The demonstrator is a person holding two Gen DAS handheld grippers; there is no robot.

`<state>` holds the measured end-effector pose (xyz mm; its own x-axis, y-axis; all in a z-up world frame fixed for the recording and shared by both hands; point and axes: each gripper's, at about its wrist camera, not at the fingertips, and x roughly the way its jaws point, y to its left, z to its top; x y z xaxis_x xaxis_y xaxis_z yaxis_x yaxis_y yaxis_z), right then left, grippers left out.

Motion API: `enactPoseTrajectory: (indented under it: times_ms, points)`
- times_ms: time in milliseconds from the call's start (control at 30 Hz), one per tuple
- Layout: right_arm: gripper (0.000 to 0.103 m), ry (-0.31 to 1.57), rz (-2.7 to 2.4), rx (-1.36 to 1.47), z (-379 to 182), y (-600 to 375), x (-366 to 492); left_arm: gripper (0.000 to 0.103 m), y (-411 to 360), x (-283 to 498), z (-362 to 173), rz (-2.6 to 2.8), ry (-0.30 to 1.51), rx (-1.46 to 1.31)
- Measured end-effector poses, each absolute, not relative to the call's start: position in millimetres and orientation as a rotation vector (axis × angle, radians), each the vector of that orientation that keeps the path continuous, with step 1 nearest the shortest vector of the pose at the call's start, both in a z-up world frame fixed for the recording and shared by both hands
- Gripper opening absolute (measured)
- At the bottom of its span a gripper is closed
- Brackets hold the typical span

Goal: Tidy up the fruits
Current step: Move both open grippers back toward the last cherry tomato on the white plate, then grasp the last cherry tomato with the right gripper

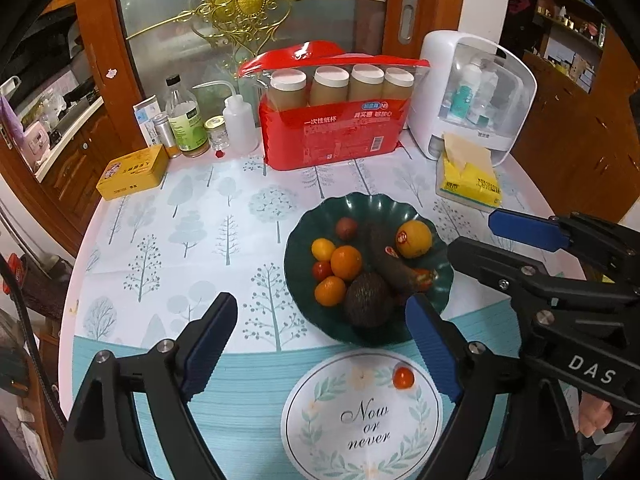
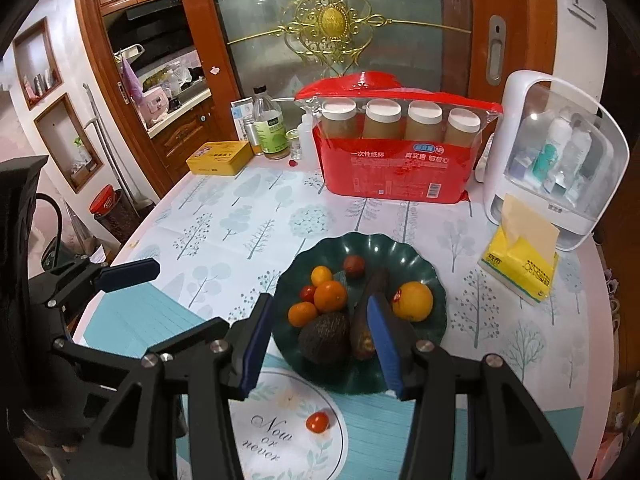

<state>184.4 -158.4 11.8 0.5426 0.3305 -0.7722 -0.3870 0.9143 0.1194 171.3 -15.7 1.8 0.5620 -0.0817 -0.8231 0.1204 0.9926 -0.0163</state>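
Both claws, left gripper (image 1: pixel 320 334) and right gripper (image 2: pixel 320 338), wide open near green plate (image 1: pixel 320 206); little tomato (image 1: pixel 403 377) on "Now or never" mat (image 1: pixel 360 420).

Both wrist views look down, close, at the shared green plate (image 1: pixel 436 236) (image 2: pixel 434 268), left and right.

Both grippers are black angular plastic frames with silver screw heads. The left gripper (image 1: pixel 320 336) and right gripper (image 2: pixel 320 336) carry ribbed blue finger pads (image 1: pixel 208 344); one body bears white "DAS" lettering
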Motion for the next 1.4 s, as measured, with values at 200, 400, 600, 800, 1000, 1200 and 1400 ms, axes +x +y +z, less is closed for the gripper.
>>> enactPoseTrajectory:
  times_ms: [200,400,600,800,1000,1200,1400]
  points:
    - [0.049,0.894,0.430,-0.059,8,-164,159,0.086,-17,151,-4,-0.109,0.967,0.056]
    - [0.049,0.904,0.413,-0.063,-5,-170,140,0.087,-10,132,-19,-0.081,0.979,0.049]
    - [0.049,0.952,0.389,-0.057,-37,-179,126,0.087,0,120,-47,-0.044,1.019,0.024]
    - [0.049,1.019,0.363,-0.053,-83,-181,114,0.087,2,112,-86,-0.027,1.064,0.014]
    - [0.049,1.060,0.353,-0.051,-125,-176,110,0.087,1,113,-126,-0.024,1.115,-0.024]
    - [0.049,1.064,0.348,-0.074,-152,-166,112,0.087,4,119,-156,-0.009,1.146,-0.044]
    - [0.049,1.085,0.346,-0.094,-173,-156,117,0.087,9,125,-172,0.001,1.168,-0.072]
